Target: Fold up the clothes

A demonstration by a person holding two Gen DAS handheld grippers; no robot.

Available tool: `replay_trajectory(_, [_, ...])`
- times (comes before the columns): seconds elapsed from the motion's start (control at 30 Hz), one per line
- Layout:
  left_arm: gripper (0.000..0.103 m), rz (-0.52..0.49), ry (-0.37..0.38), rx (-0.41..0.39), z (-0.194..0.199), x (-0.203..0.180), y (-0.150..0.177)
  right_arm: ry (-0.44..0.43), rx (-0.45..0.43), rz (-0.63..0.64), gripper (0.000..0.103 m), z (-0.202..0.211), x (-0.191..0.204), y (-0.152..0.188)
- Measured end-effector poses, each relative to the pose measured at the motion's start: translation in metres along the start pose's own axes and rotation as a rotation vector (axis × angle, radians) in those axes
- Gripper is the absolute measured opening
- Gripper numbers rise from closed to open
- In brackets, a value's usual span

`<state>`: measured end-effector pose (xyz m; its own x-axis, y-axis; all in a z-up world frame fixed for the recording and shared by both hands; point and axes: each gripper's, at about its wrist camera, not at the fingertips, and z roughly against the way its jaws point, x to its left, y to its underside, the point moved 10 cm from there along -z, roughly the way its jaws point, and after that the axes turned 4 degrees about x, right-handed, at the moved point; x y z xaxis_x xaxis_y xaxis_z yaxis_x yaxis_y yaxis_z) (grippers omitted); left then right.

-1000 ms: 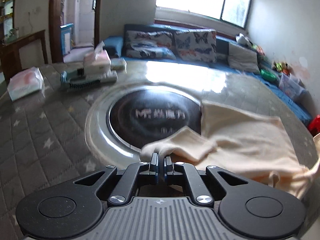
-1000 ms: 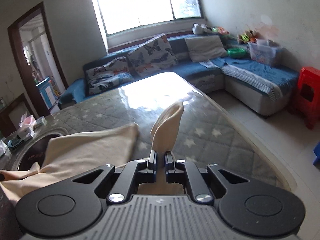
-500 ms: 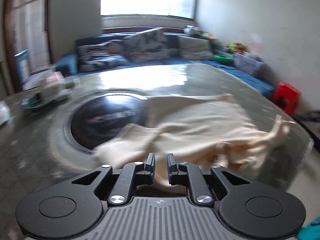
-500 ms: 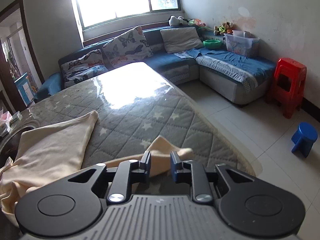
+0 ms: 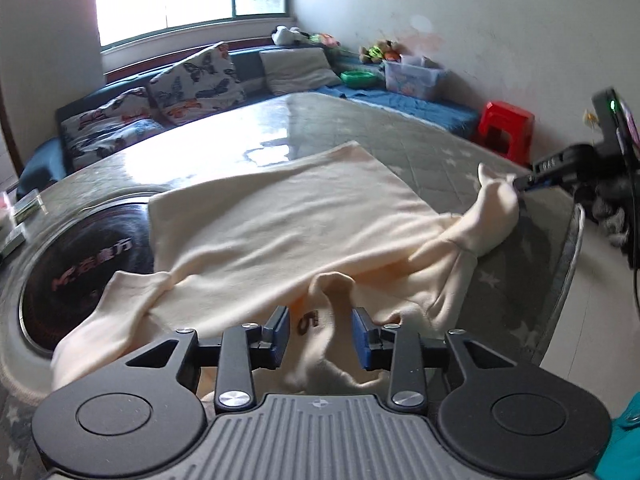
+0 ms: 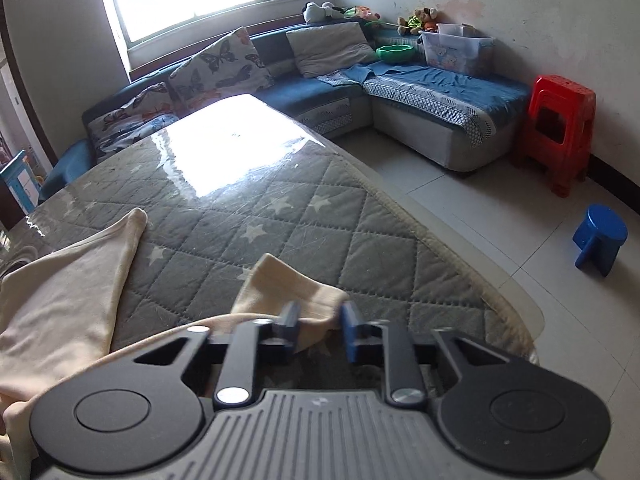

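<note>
A cream long-sleeved garment (image 5: 280, 216) lies spread on the grey quilted table (image 6: 248, 204). My left gripper (image 5: 320, 332) is open, its jaws on either side of the collar area with a brown print (image 5: 308, 320). My right gripper (image 6: 318, 328) is open just behind the cuff of one sleeve (image 6: 288, 284), which rests on the table. The right gripper also shows in the left wrist view (image 5: 520, 182), its tips at that sleeve end (image 5: 496, 200). The other sleeve (image 5: 116, 304) lies over a dark round inset.
A round black cooktop inset (image 5: 80, 256) sits in the table at left. The table edge (image 6: 460, 256) runs close on the right, with tiled floor, a blue stool (image 6: 600, 240) and red stools (image 6: 560, 128) beyond. A blue sofa (image 6: 400, 80) lines the wall.
Both grippers have opened and let go of the sleeves they held. The sleeves dropped onto the table. The left gripper swung right to face the collar.
</note>
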<state>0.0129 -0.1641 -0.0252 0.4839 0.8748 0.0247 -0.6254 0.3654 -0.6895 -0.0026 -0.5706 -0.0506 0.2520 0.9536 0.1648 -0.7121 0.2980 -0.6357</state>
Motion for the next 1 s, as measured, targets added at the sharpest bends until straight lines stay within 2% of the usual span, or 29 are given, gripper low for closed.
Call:
replay_trajectory(0.1, [0.007,-0.020,-0.043,0.021,-0.010,0.003,0.005,0.002,-0.009,0.007,0.008,0.001,0.001,-0.001])
replay_trajectory(0.13, [0.003,-0.014,-0.050,0.026,-0.010,0.006,0.007,0.008,-0.018,0.012,0.007,0.004,0.000,-0.002])
replay_trajectory(0.23, [0.003,-0.012,-0.011,-0.022,0.010,0.006,0.008,0.034,-0.052,0.016,0.007,0.013,-0.005,-0.005])
replay_trajectory(0.33, [0.003,-0.071,0.030,-0.080,0.038,0.000,0.012,0.071,-0.068,0.013,0.005,0.021,-0.014,-0.007])
replay_trajectory(0.5, [0.003,-0.169,0.101,-0.041,0.049,-0.014,0.038,0.151,-0.038,0.024,0.005,0.020,-0.031,-0.003])
replay_trajectory(0.6, [0.008,-0.211,0.131,-0.013,0.049,-0.021,0.048,0.174,-0.016,0.043,0.007,0.018,-0.032,0.002])
replay_trajectory(0.7, [0.008,-0.209,0.158,-0.072,0.063,-0.022,0.035,0.186,-0.035,0.095,0.010,0.027,-0.025,0.001])
replay_trajectory(0.83, [0.008,-0.156,0.129,-0.121,0.061,-0.012,0.008,0.122,-0.060,0.150,0.010,0.043,-0.006,-0.008])
replay_trajectory(1.0, [0.008,-0.058,0.094,-0.040,0.010,-0.005,0.004,-0.051,-0.045,0.231,0.011,0.049,0.049,-0.008])
